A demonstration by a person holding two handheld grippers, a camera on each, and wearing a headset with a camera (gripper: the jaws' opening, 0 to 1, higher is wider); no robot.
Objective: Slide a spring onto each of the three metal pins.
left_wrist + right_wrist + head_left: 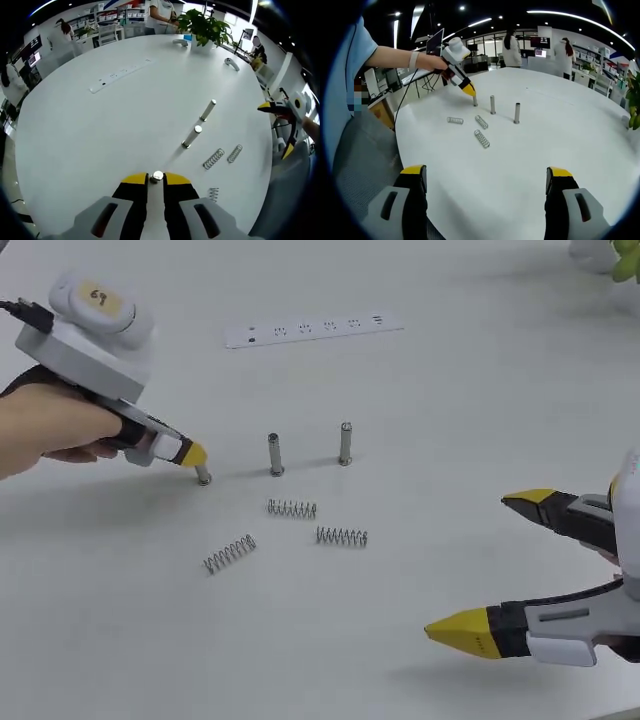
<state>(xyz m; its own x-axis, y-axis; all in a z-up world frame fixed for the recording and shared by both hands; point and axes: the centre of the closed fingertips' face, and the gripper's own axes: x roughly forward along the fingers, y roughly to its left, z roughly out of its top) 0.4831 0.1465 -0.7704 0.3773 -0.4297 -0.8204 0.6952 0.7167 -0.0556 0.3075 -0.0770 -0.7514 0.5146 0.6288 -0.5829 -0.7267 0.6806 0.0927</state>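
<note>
Metal pin [158, 175] pinched tight by your left gripper [156, 179].
Your right gripper [486, 173] gapes wide; three springs [292, 508] [342, 536] [230, 553] lie loose nearby.

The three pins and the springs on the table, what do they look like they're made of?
The pins, one clamped in the left gripper, look like bare metal, likely steel: grey and smooth, with a bright glint along the shaft. The springs look like thin steel wire, silvery and wound in open coils. The exact alloy, or any plating, cannot be told.

A potted plant [205, 27] stands on the white table [75, 140] (strip lights [560, 12] overhead).
</note>
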